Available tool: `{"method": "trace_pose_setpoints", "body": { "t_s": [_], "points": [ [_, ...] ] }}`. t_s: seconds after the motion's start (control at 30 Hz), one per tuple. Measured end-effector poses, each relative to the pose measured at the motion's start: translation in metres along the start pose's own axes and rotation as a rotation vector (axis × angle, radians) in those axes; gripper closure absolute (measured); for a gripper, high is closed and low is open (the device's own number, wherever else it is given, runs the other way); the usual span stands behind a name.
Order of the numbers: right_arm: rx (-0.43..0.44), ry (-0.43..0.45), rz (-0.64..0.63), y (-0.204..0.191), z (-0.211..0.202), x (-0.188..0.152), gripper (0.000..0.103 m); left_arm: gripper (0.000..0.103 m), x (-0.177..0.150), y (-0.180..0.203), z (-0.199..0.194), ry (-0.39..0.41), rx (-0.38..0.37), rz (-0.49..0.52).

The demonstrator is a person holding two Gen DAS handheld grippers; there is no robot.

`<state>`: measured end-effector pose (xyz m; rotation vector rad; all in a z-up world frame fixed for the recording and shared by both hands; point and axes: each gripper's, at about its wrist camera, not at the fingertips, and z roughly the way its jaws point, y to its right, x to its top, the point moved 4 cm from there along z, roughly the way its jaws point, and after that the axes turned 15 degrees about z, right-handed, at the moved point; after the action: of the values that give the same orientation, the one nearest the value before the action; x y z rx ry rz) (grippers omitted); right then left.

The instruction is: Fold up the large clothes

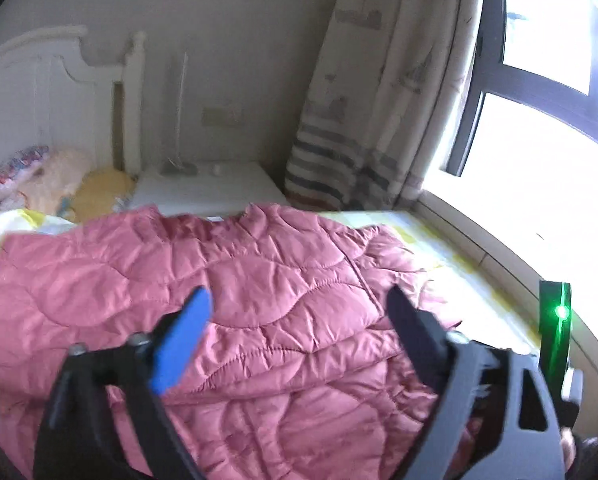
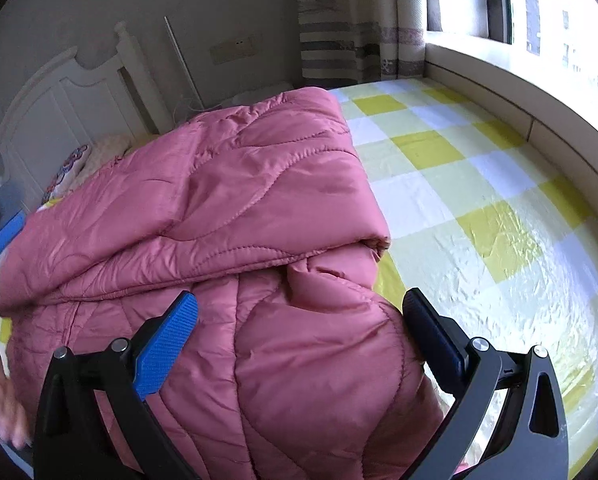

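At the far left of the right wrist view the white wooden headboard (image 2: 59, 112) marks the head of the bed, and from there the pink quilted puffer jacket (image 2: 227, 216) runs rightward across the yellow-and-white checked bedsheet (image 2: 479, 184). One thick panel of it is already laid back over the rest, making a doubled edge that crosses in front of the right gripper (image 2: 299, 328). The left gripper (image 1: 299, 312) hangs over the middle of the jacket (image 1: 235, 280), its blue-padded fingers spread wide and holding nothing, quilted cloth showing between them. The right gripper is likewise spread, gripping nothing, with a rounded bulge of jacket directly between and below its fingers. The jacket's long axis seems to run from the headboard side toward the near edge, so the right-hand border by the bare sheet lies nearer the right gripper. Further right are only the sheet, the striped curtain (image 2: 339, 48) and the bright window sill (image 2: 499, 76). The next grasp probably turns on that folded edge just ahead.
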<state>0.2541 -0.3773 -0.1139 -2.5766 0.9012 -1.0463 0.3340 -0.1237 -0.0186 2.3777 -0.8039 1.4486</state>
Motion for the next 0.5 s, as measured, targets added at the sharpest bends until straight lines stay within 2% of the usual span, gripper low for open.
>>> {"method": "trace_pose_setpoints", "body": {
  "t_s": [0.07, 0.13, 0.2, 0.27, 0.37, 0.47, 0.5],
  "points": [
    [0.005, -0.002, 0.005, 0.001, 0.000, 0.000, 0.005, 0.002, -0.002, 0.001, -0.015, 0.038, 0.073, 0.026],
    [0.009, 0.001, 0.006, 0.001, -0.001, 0.000, 0.005, 0.002, -0.006, -0.020, -0.040, 0.069, 0.176, 0.013],
    [0.011, 0.004, 0.007, 0.001, -0.002, 0.000, 0.005, 0.002, -0.014, -0.058, -0.066, 0.086, 0.268, -0.052],
    [0.010, 0.007, 0.006, 0.001, -0.002, -0.001, 0.005, 0.002, -0.035, -0.096, -0.086, 0.095, 0.355, -0.175],
    [0.014, 0.008, 0.003, 0.001, -0.003, 0.000, 0.005, 0.002, -0.066, -0.133, -0.104, 0.101, 0.428, -0.326],
    [0.017, 0.018, 0.002, 0.002, -0.005, 0.001, 0.005, 0.002, -0.095, -0.144, -0.092, 0.065, 0.525, -0.341],
    [0.017, 0.024, 0.002, 0.002, -0.006, 0.001, 0.005, 0.002, -0.097, -0.149, -0.083, 0.023, 0.509, -0.355]
  ]
}}
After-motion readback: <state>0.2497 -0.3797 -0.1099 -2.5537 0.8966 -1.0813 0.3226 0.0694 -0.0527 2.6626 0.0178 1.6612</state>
